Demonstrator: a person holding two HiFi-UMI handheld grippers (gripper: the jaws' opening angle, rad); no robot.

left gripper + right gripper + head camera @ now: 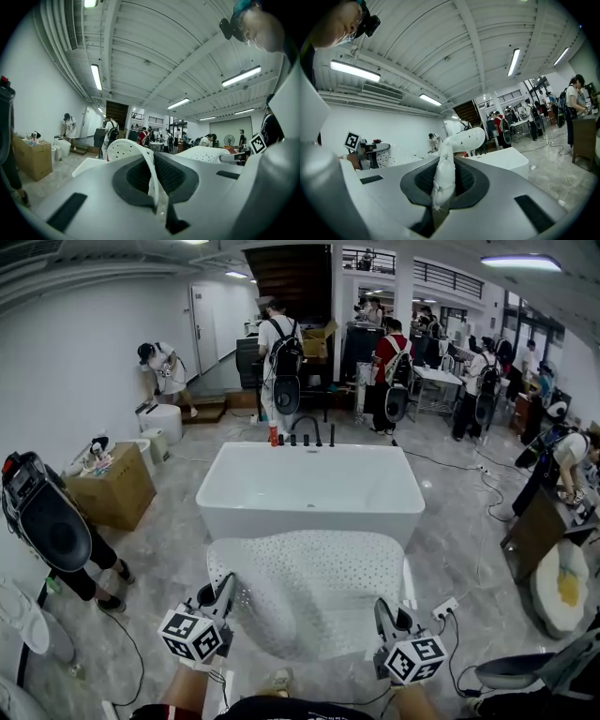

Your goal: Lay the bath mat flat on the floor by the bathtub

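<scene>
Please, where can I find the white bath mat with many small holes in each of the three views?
Head view: the white perforated bath mat is spread at bottom centre, just before the tub.
Left gripper view: centre, its edge pinched between the jaws, curling upward.
Right gripper view: centre, bunched between the jaws.
Shared landmark: the white rectangular bathtub, beyond the mat in all three.

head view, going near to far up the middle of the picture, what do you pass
bath mat → bathtub → black taps → person with a backpack
</scene>
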